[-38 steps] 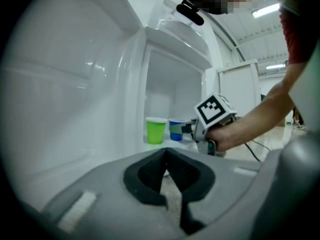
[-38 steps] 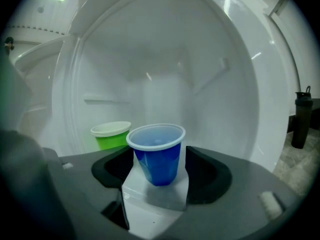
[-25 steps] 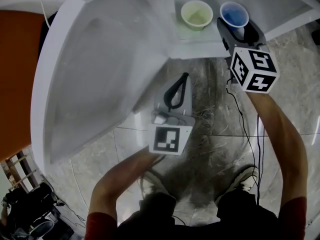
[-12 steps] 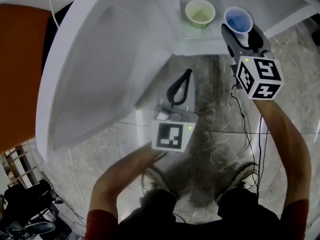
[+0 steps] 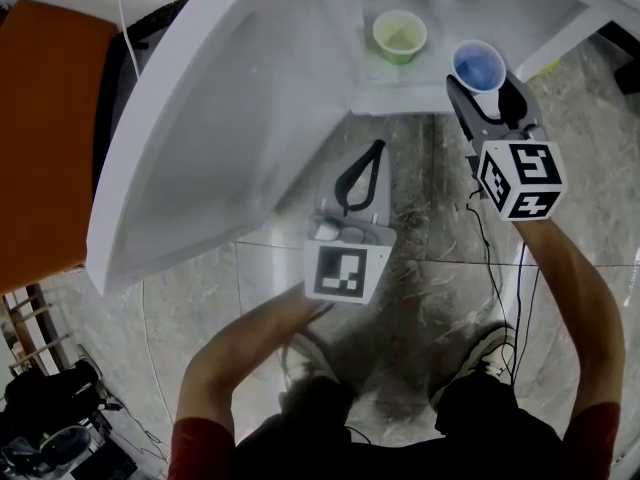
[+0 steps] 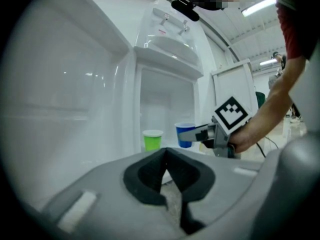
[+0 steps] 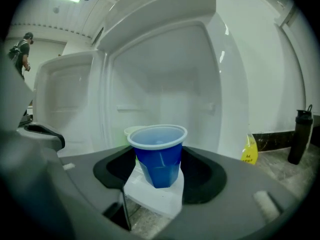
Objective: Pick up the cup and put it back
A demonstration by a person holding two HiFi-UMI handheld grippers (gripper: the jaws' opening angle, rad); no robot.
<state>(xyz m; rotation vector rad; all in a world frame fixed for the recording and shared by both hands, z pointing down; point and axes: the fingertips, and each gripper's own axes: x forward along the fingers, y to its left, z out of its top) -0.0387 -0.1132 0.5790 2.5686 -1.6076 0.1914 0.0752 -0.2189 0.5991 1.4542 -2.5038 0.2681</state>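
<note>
The blue cup (image 5: 480,65) sits upright between the jaws of my right gripper (image 5: 486,84), which is shut on it at the front edge of the white fridge shelf (image 5: 385,100). In the right gripper view the blue cup (image 7: 160,156) fills the gap of the right gripper (image 7: 160,176), with a green cup's rim (image 7: 131,131) just behind it. The green cup (image 5: 400,36) stands on the shelf to the left. My left gripper (image 5: 358,176) hangs lower over the floor, shut and empty. From the left gripper (image 6: 165,155) view, the green cup (image 6: 152,139) and blue cup (image 6: 184,134) show side by side.
The open white fridge door (image 5: 200,148) spreads to the left. An orange panel (image 5: 40,138) lies beyond it. A black cable (image 5: 490,258) trails on the marble floor. A black bottle (image 7: 298,136) and a yellow sign (image 7: 248,152) stand at the right.
The right gripper has drawn the blue cup back from beside the green cup to the shelf's front edge. The left gripper has stayed where it was.
</note>
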